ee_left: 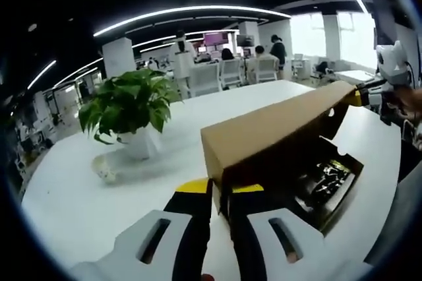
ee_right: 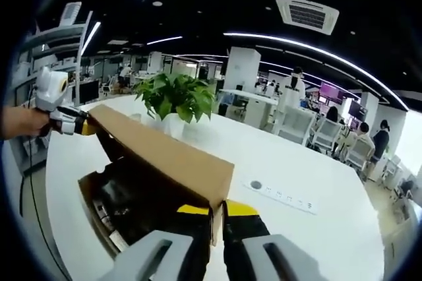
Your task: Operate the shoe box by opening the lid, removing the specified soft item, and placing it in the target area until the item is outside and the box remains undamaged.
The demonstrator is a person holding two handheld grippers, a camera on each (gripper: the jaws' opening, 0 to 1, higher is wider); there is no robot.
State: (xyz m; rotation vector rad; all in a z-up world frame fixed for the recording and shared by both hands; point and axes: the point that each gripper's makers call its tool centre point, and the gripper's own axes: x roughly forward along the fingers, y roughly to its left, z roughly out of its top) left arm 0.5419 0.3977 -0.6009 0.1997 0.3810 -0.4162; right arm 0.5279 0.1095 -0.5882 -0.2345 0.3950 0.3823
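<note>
The brown cardboard shoe box [ee_left: 343, 162] stands on the white table with its hinged lid [ee_left: 270, 132] lifted up. My left gripper [ee_left: 221, 192] is shut on the near corner of the lid's edge, yellow pads pressed to the cardboard. At the lid's other corner [ee_right: 214, 192] my right gripper [ee_right: 217, 214] is shut the same way; it also appears at the far end as the right gripper [ee_left: 361, 96]. Held in a hand at the left is the left gripper [ee_right: 80, 126]. Dark contents [ee_left: 323, 182] lie inside the box [ee_right: 128, 195]; what they are is unclear.
A leafy plant in a white pot [ee_left: 128, 106] stands on the table [ee_left: 79, 202] beyond the box, also as the plant [ee_right: 175, 99]. A small round dish [ee_left: 104, 167] sits near it. A white power strip [ee_right: 280, 195] lies to the right. Chairs and people fill the office behind.
</note>
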